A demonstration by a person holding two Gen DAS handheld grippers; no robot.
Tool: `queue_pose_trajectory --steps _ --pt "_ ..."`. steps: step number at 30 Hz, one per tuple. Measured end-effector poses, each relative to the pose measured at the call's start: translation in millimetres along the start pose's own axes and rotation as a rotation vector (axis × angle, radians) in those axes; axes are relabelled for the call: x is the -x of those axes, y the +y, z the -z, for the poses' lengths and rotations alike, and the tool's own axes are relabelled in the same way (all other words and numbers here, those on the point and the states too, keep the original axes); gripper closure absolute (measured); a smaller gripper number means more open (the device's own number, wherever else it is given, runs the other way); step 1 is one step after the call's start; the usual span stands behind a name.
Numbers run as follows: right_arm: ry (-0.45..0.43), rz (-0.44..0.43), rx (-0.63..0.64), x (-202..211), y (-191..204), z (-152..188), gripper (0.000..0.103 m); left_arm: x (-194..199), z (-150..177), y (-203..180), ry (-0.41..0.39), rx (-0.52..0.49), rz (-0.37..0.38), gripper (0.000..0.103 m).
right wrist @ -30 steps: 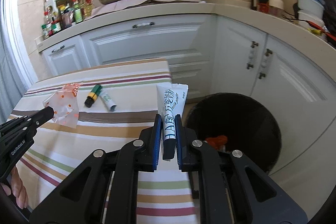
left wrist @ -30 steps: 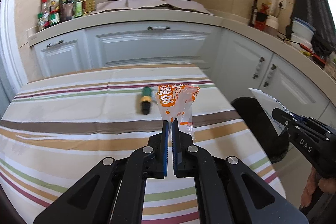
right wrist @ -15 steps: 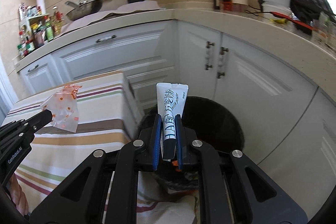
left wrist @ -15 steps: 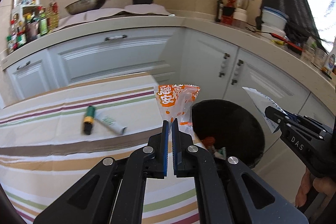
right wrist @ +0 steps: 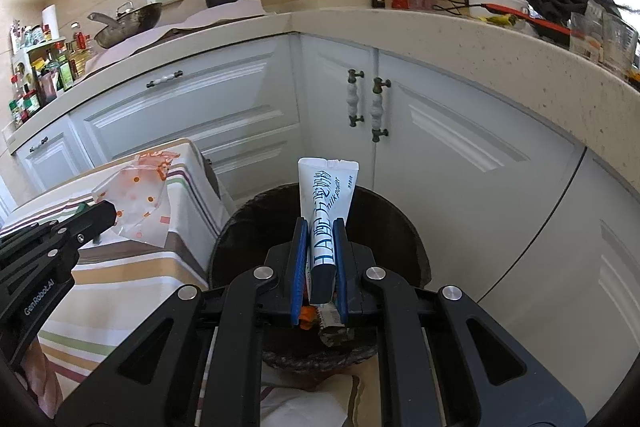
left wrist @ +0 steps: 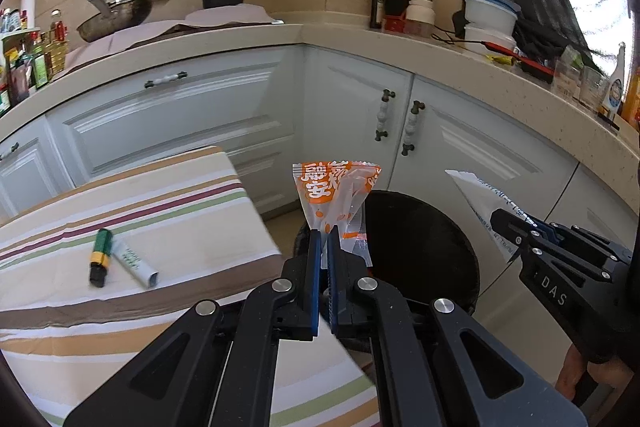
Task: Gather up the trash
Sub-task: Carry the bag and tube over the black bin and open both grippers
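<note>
My left gripper (left wrist: 324, 239) is shut on an orange-and-clear snack wrapper (left wrist: 334, 193), held at the near rim of a round black trash bin (left wrist: 432, 247). My right gripper (right wrist: 322, 227) is shut on a white sachet with blue lettering (right wrist: 326, 199), held above the bin (right wrist: 256, 227), which has some trash inside. The right gripper and its sachet (left wrist: 480, 207) show at the right of the left wrist view. The left gripper and wrapper (right wrist: 136, 205) show at the left of the right wrist view.
A striped tablecloth (left wrist: 180, 219) covers the table left of the bin; a green-and-black tube (left wrist: 100, 257) and a small white sachet (left wrist: 134, 263) lie on it. White corner cabinets (right wrist: 440, 131) and a cluttered counter (right wrist: 500, 31) stand behind the bin.
Both grippers have swung right from over the table to the bin, carrying their items. The bin now sits directly under the right gripper.
</note>
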State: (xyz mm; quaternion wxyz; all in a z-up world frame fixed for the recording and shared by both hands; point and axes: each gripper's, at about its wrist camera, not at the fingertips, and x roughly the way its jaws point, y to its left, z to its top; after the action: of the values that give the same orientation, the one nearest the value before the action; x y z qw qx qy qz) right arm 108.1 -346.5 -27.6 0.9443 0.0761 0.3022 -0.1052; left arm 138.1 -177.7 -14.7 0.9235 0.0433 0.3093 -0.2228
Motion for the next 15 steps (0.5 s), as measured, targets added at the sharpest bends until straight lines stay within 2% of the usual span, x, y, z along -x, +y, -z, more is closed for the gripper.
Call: queue_pose_trajectory --steps 15 --pt "0.02 0.014 -0.032 -33.6 -15.4 -2.9 0.09 -42.1 -10.7 -22.3 0.02 -0.035 0.029 0.099"
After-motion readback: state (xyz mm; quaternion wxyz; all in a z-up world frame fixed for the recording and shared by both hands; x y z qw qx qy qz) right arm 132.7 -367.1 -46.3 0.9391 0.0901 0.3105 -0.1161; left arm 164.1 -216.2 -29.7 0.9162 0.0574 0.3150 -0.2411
